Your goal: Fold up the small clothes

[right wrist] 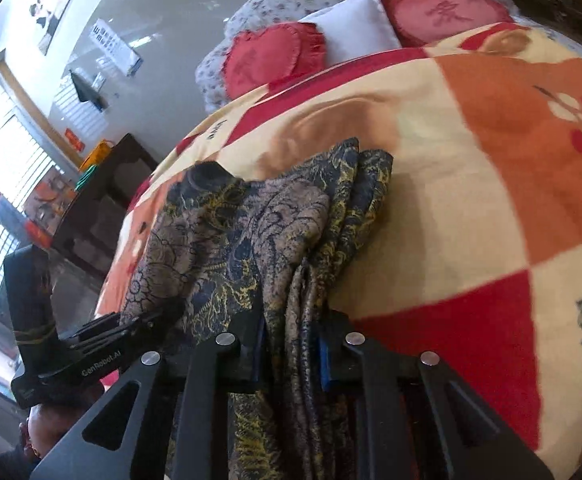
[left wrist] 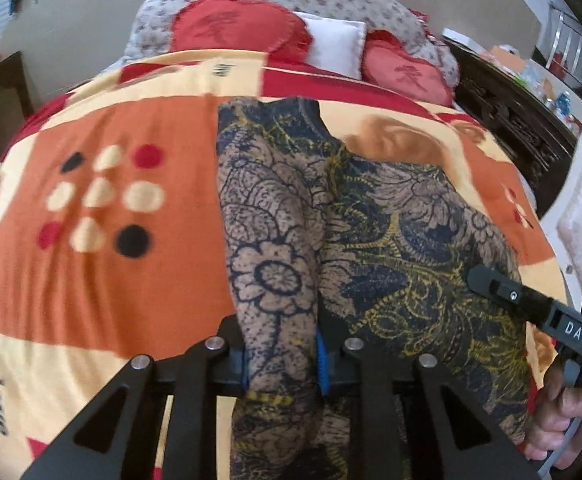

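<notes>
A dark garment (left wrist: 371, 216) with tan, navy and yellow floral print lies folded lengthwise on the bed blanket (left wrist: 91, 272). My left gripper (left wrist: 281, 360) is shut on the garment's near left edge. My right gripper (right wrist: 291, 356) is shut on bunched folds of the same garment (right wrist: 251, 232) at its near right edge. The right gripper also shows in the left wrist view (left wrist: 531, 304), coming in from the right over the cloth. The left gripper shows at the lower left of the right wrist view (right wrist: 91, 344).
The blanket (right wrist: 471, 200) is orange, cream and red with dots and "love" print. Two red heart cushions (left wrist: 235, 24) and a white pillow (left wrist: 337, 40) lie at the bed's head. Dark wooden furniture (left wrist: 511, 112) stands right of the bed, a dark cabinet (right wrist: 103, 200) on its left.
</notes>
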Available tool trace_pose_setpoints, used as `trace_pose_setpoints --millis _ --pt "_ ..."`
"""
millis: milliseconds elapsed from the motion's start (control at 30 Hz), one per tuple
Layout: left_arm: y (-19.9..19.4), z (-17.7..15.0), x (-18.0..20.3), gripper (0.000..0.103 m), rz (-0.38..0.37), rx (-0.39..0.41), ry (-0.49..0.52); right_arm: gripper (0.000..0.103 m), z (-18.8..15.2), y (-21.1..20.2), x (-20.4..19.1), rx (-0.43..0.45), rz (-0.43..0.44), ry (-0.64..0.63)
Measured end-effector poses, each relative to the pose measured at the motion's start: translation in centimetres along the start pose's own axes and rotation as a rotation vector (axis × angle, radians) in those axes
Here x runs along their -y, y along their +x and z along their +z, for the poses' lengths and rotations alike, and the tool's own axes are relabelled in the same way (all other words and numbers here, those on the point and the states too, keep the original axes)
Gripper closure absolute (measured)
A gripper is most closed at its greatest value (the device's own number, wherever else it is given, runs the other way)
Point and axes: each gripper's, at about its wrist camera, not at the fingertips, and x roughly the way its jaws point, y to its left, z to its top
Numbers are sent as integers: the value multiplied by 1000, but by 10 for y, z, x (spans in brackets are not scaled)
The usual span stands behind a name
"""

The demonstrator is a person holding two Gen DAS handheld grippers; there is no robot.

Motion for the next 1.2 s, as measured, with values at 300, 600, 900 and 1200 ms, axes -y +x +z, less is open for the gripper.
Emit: trace_pose_setpoints --millis 300,600,900,1200 --pt "14 -4 -32 78 50 -37 -3 70 -4 53 -20 -80 52 87" --pt "20 -6 -29 72 68 -31 22 62 -7 55 4 -154 24 228" --pt "-39 -21 -55 65 64 136 -37 61 -26 -28 -92 40 -227 -253" --pt "-38 -106 -18 61 -29 39 112 82 -108 13 -106 -179 -337 -466"
